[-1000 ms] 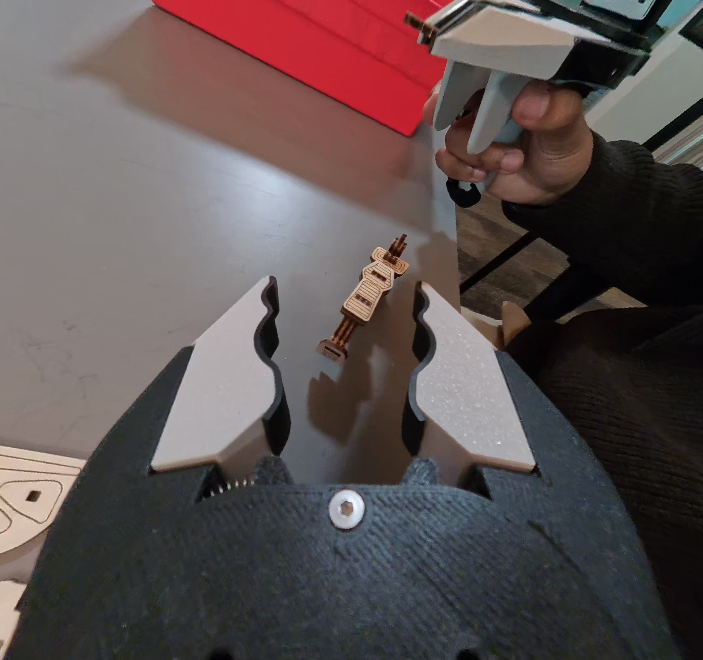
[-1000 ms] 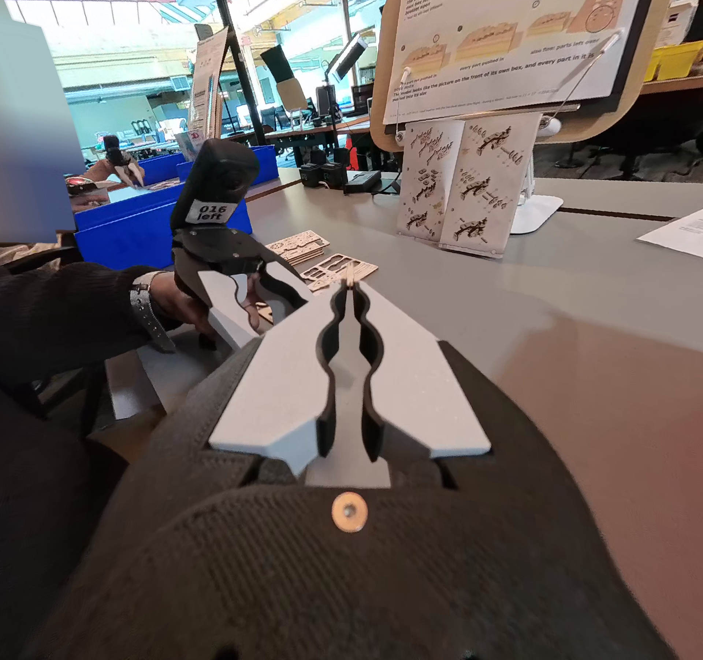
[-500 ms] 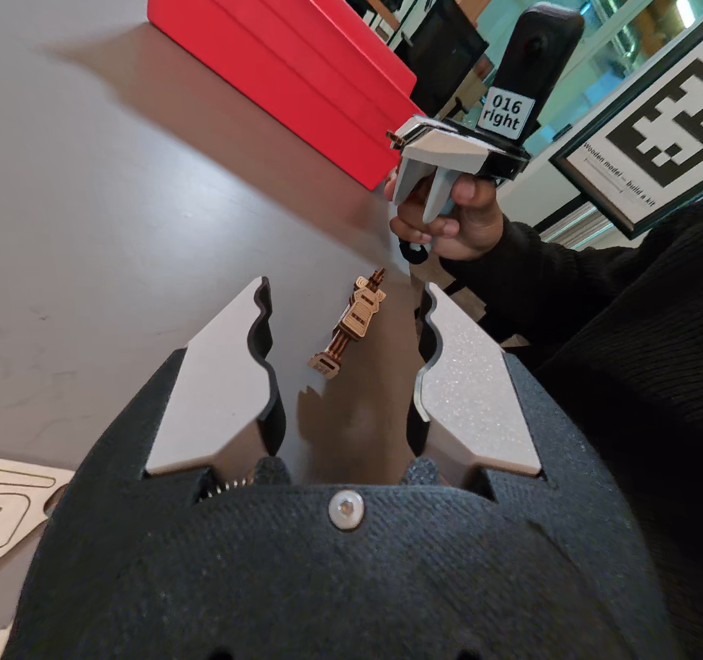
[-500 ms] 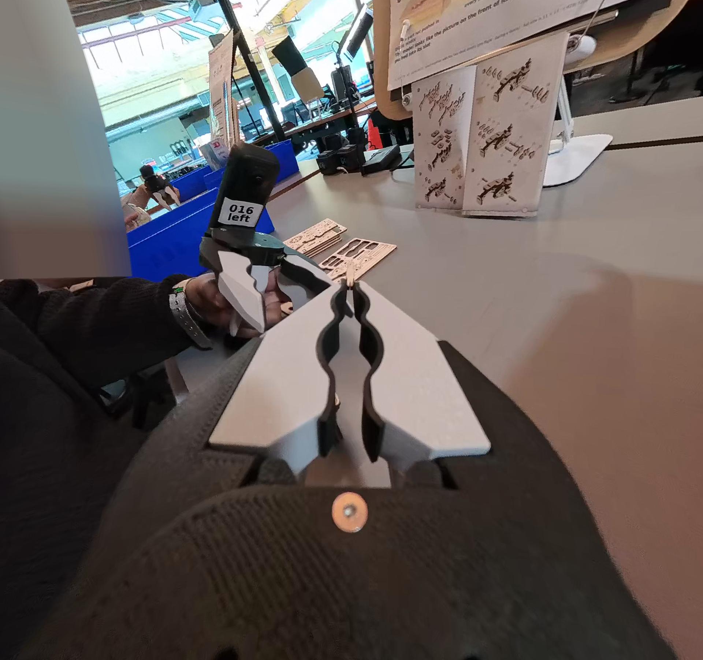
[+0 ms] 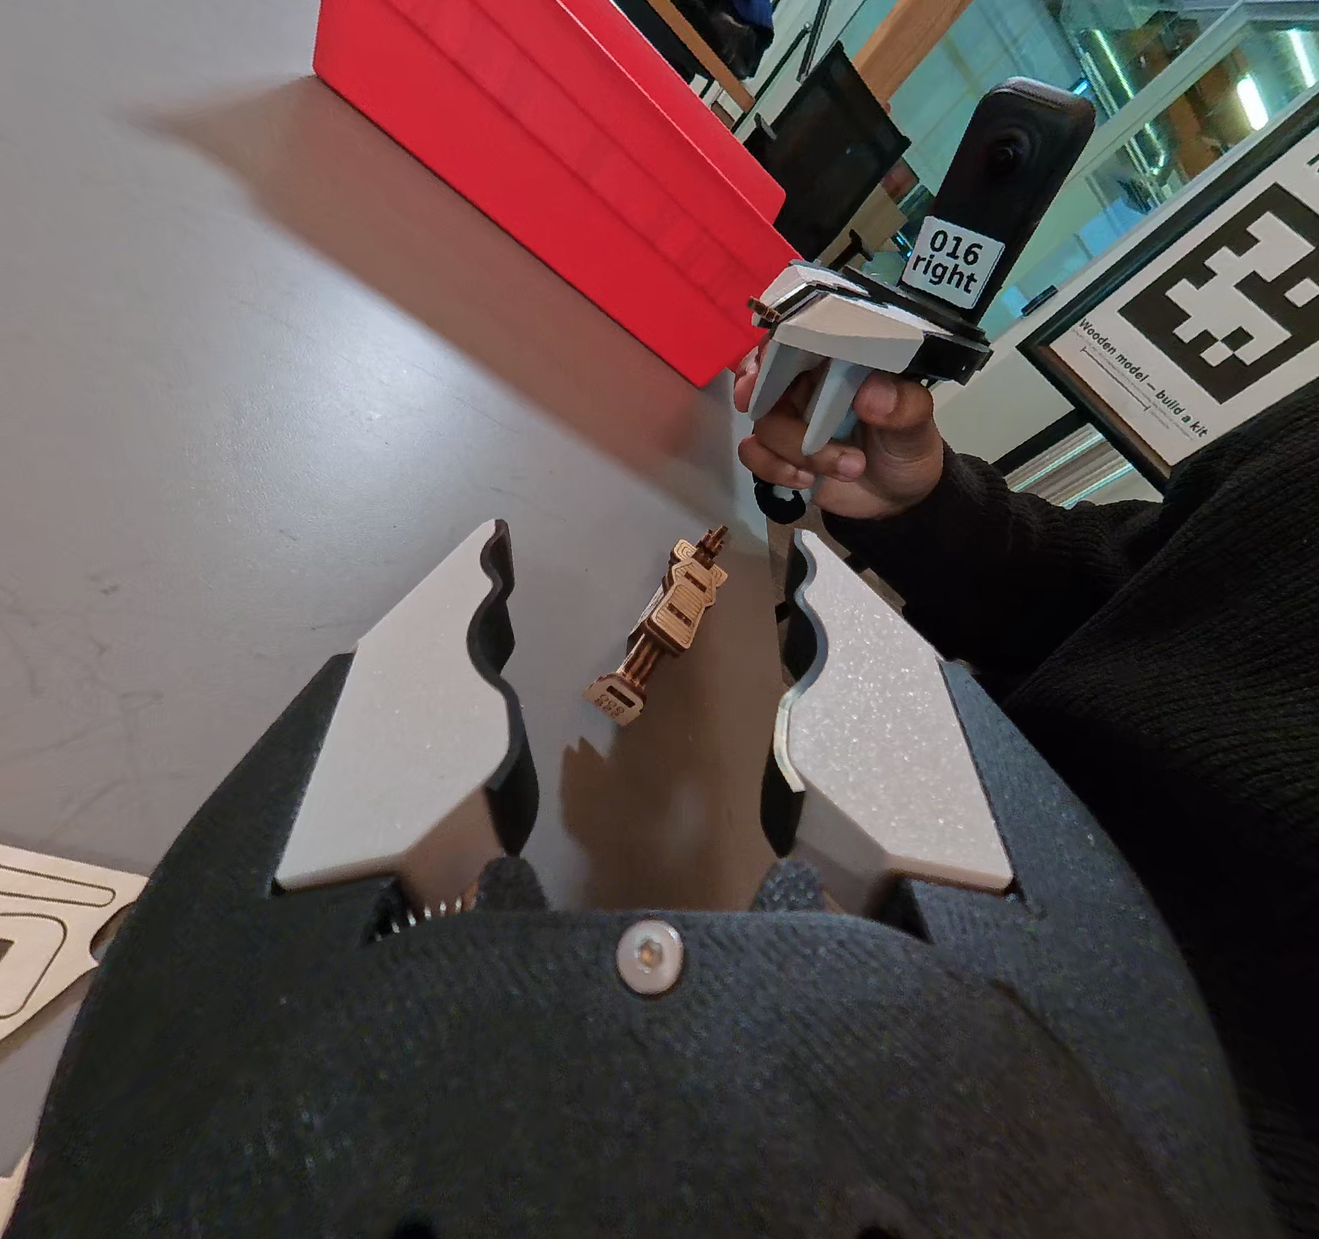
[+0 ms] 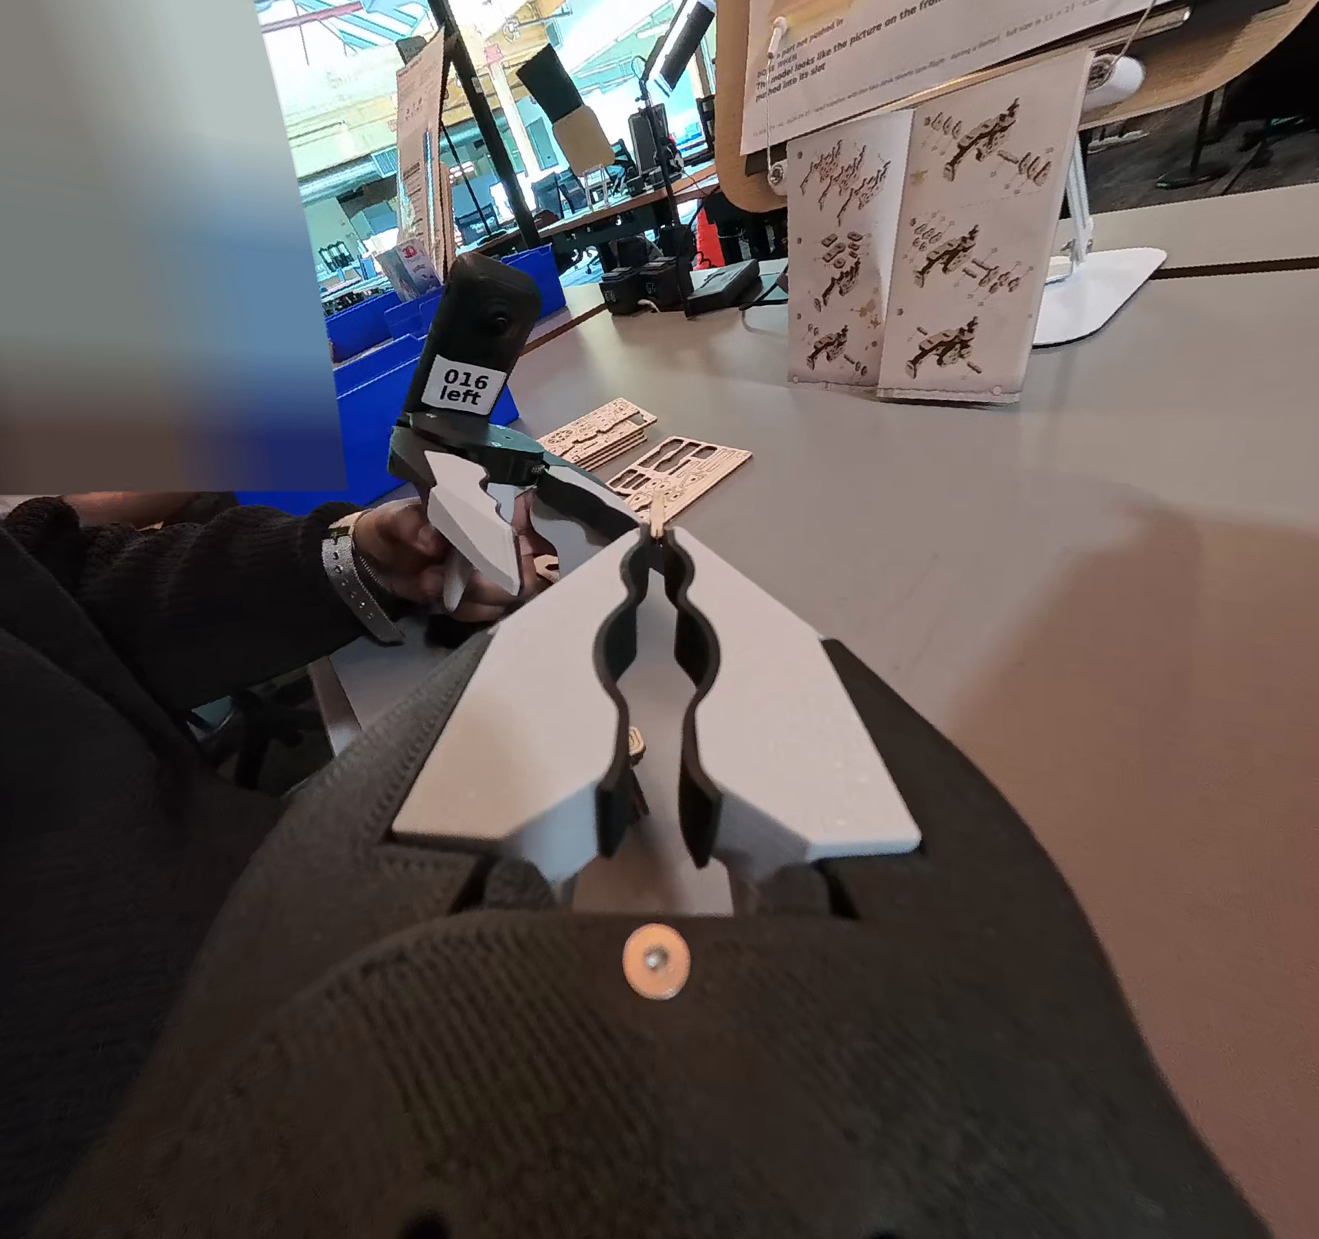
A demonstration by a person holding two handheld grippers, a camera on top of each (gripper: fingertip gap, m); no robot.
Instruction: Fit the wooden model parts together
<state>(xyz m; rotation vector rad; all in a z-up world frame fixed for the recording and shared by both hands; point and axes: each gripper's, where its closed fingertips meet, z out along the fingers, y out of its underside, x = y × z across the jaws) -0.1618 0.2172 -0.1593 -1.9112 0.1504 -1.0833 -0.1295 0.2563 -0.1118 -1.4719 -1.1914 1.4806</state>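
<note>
A small wooden assembly [image 5: 667, 623] lies flat on the grey table [image 5: 214, 419] near its edge. My left gripper [image 5: 649, 541] is open and empty, with a finger on each side of the assembly, above it. My right gripper [image 6: 657, 537] is shut on a small thin wooden part [image 6: 655, 512] that sticks out past the fingertips. In the left wrist view the right gripper [image 5: 767, 311] is held in the air beyond the assembly, off the table edge. In the right wrist view the left gripper [image 6: 557, 555] shows at left, open.
A red box [image 5: 535, 119] stands at the back of the table. Wooden part sheets [image 6: 678, 473] and a stack of them [image 6: 599, 430] lie ahead of the right gripper. A folded instruction leaflet [image 6: 921, 262] stands upright by a white stand base [image 6: 1092, 291]. Blue bins [image 6: 371, 376] are at left. The grippers' ends are close to 8 centimeters from one another.
The right gripper has drawn back from the left one and dropped lower, still shut on its part. The left gripper stays open over the assembly, which has not moved.
</note>
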